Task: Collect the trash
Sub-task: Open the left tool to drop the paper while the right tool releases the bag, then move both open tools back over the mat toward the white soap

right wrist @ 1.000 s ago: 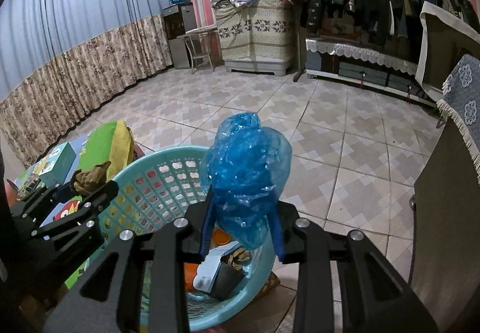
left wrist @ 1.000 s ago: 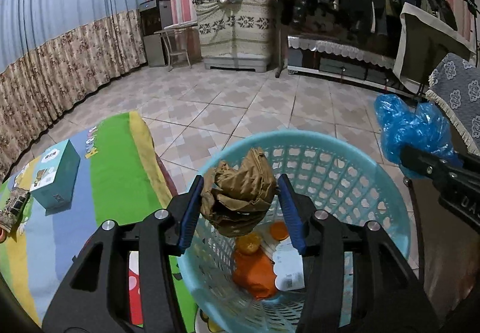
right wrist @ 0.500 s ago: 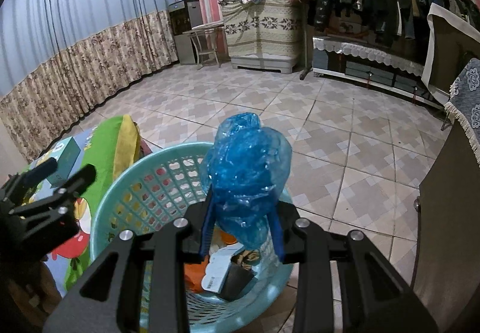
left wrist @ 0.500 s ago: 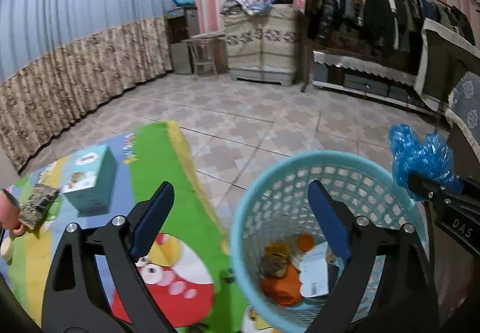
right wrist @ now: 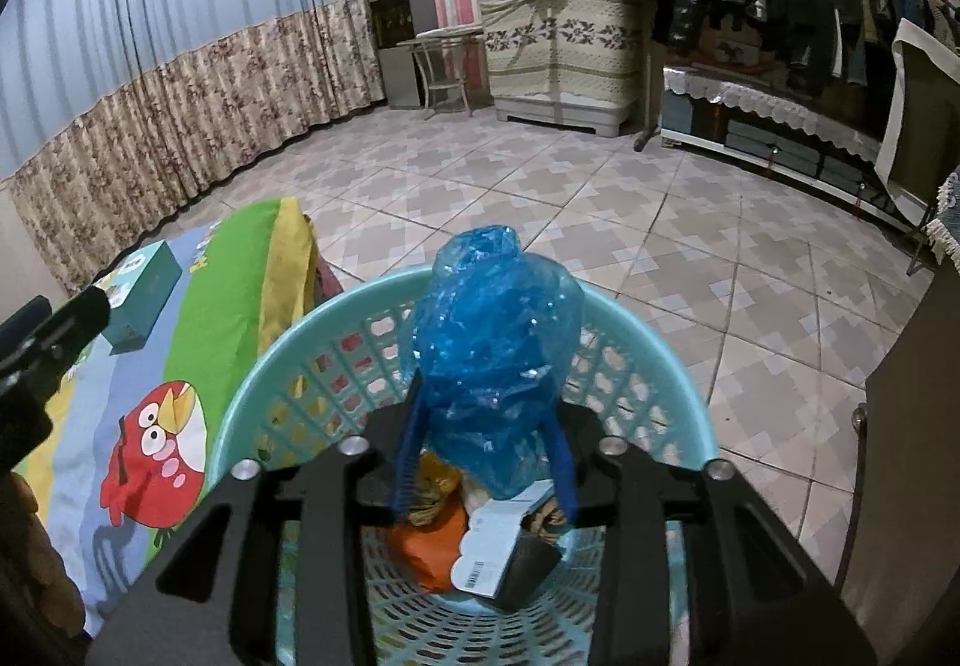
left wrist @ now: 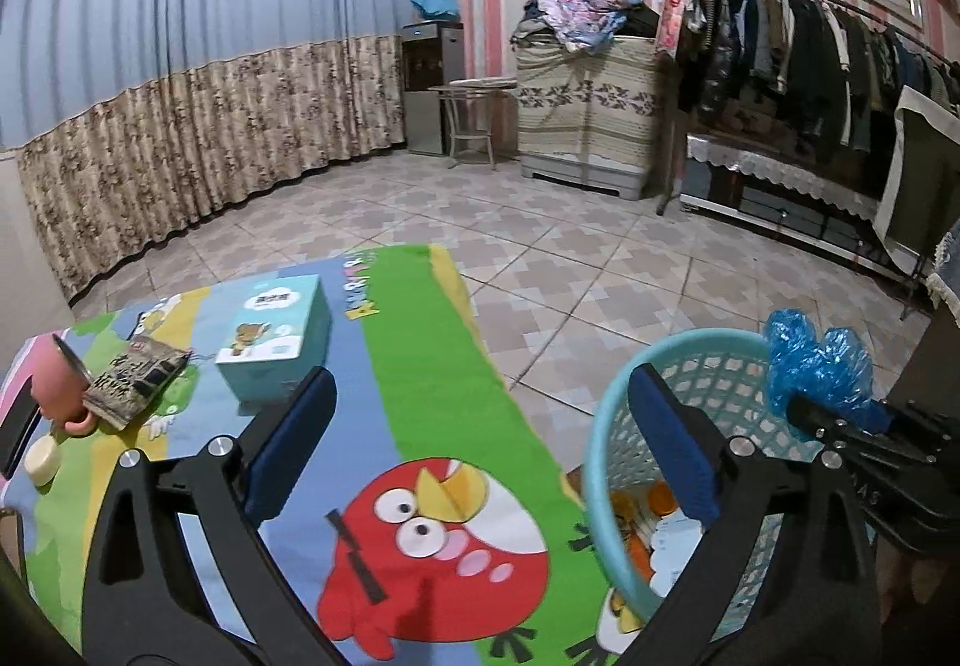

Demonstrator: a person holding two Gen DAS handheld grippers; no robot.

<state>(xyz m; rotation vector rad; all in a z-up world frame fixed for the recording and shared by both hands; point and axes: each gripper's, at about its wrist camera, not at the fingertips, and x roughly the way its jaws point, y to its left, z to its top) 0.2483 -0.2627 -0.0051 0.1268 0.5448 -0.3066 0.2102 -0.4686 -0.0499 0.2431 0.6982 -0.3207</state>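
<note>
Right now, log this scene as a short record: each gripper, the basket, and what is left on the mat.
left gripper: open, nothing between its jaws, over the cartoon mat
right gripper: jaws have just been opening; blue plastic bag between them, above the basket
basket: light blue, on the floor beside the mat; holds an orange wrapper, a white label and other scraps
on the mat: teal box, dark packet, pink cup

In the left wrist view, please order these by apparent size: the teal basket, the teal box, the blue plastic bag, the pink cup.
1. teal basket, partly hidden
2. teal box
3. blue plastic bag
4. pink cup, cut off at the edge

The box and bag look close; their differing nearness leaves real sizes unsure.
</note>
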